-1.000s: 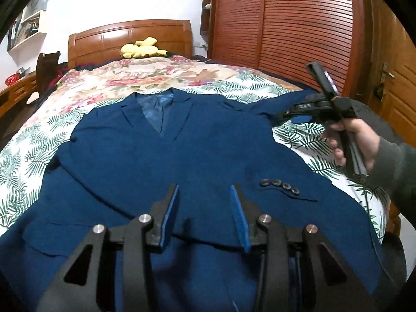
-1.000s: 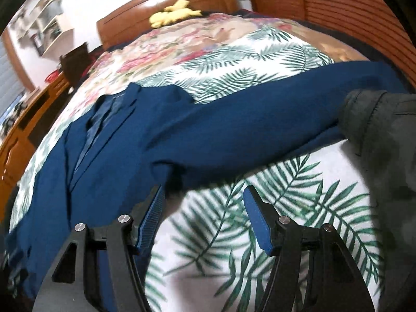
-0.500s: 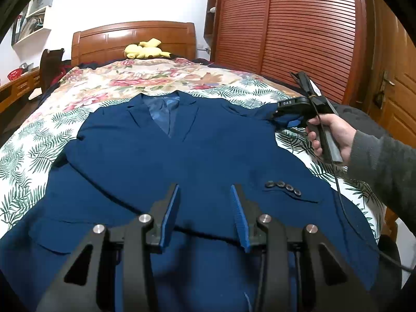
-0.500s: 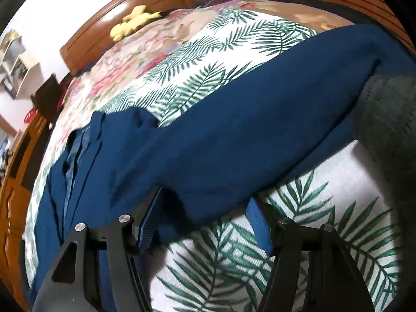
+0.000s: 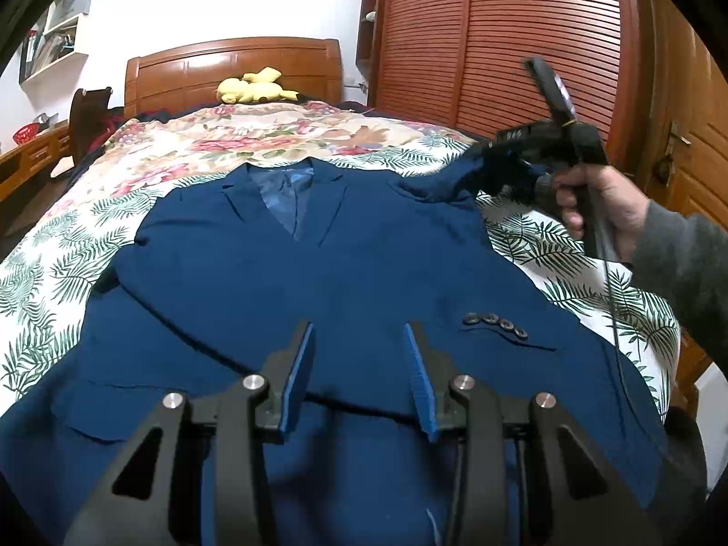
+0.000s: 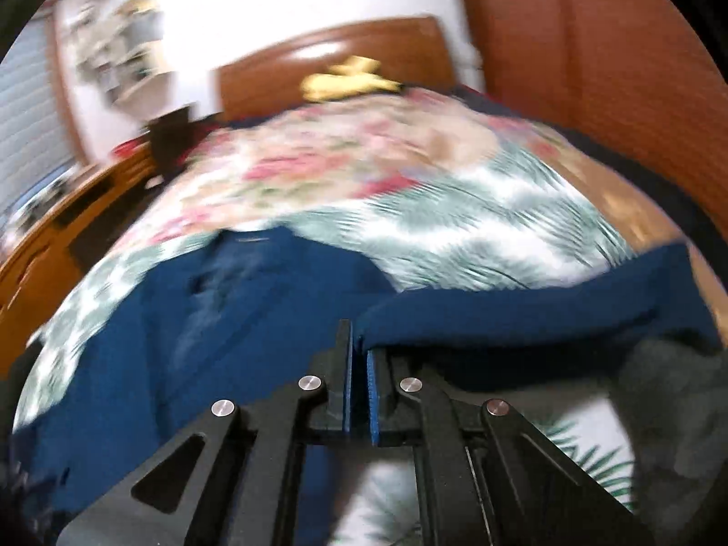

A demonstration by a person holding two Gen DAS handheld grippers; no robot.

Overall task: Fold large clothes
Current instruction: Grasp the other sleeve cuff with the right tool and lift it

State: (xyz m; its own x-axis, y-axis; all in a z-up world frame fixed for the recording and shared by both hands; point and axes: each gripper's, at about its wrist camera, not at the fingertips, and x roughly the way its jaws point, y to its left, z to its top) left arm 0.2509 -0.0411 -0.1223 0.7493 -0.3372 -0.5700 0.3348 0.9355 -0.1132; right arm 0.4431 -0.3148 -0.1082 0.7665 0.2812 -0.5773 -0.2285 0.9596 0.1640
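Across the bed [image 5: 136, 173] the blue jacket [image 5: 346, 282] lies flat, collar toward the headboard, its sleeve [image 6: 523, 314] stretching out to your right. Your right gripper [image 6: 359, 364] is clamped on that sleeve — the nearer hand for folding it inward — while your left gripper [image 5: 359, 377] hovers over the hem, fingers apart, holding nothing.

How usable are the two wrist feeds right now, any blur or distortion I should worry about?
Left wrist view: sharp, evenly lit, fisheye bending at the edges; the blue jacket and its cuff buttons read clearly. Right wrist view: heavy motion smear over the bedspread and headboard; only the right gripper, shut on the sleeve, stays crisp.
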